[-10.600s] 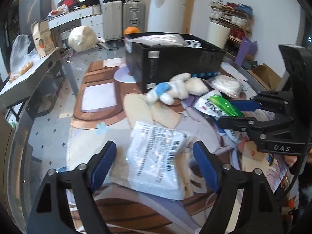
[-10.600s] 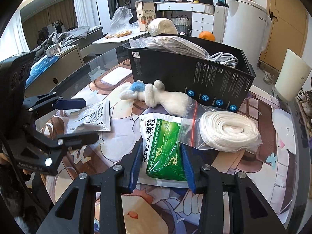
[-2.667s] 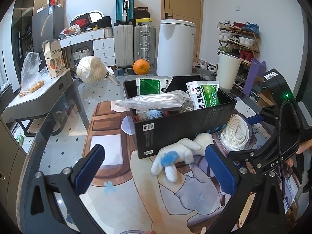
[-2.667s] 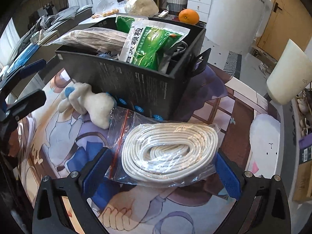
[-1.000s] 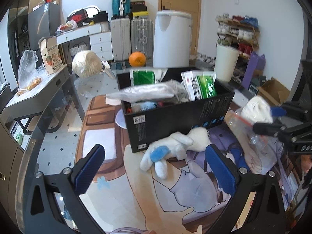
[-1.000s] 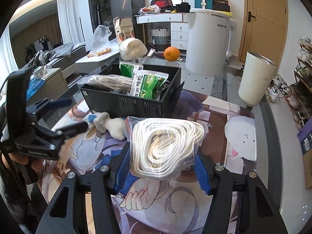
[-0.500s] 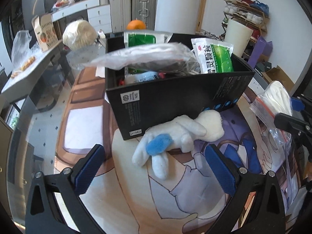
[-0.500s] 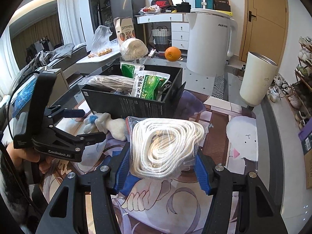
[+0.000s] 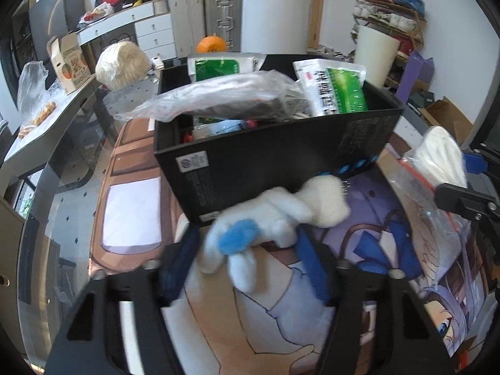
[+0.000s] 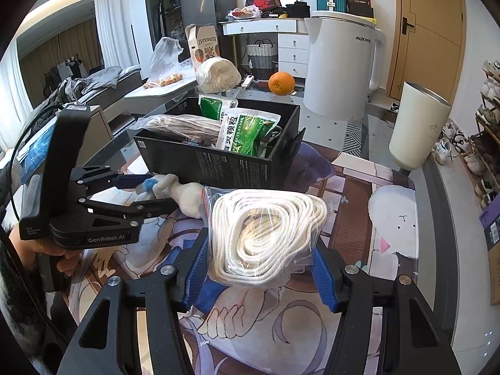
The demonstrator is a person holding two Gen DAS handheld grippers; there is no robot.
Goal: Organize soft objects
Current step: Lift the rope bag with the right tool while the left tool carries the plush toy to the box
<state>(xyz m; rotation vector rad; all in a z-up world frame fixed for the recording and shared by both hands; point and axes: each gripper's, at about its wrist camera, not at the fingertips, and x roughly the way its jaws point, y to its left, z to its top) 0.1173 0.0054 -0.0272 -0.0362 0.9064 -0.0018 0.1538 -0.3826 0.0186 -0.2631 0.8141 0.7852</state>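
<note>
Your left tongs [image 9: 247, 256] are closing around the plush toy [image 9: 268, 218], which lies crosswise between them against the black box [image 9: 281, 156]. Your right tongs [image 10: 259, 265] clamp the bagged rope [image 10: 265, 231], held above the mat.

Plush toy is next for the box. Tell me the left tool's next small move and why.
Probably finish closing, then lift. The left tool is closing, its jaws either side of the plush toy, which lies on the mat against the black box; contact isn't clear yet.
</note>
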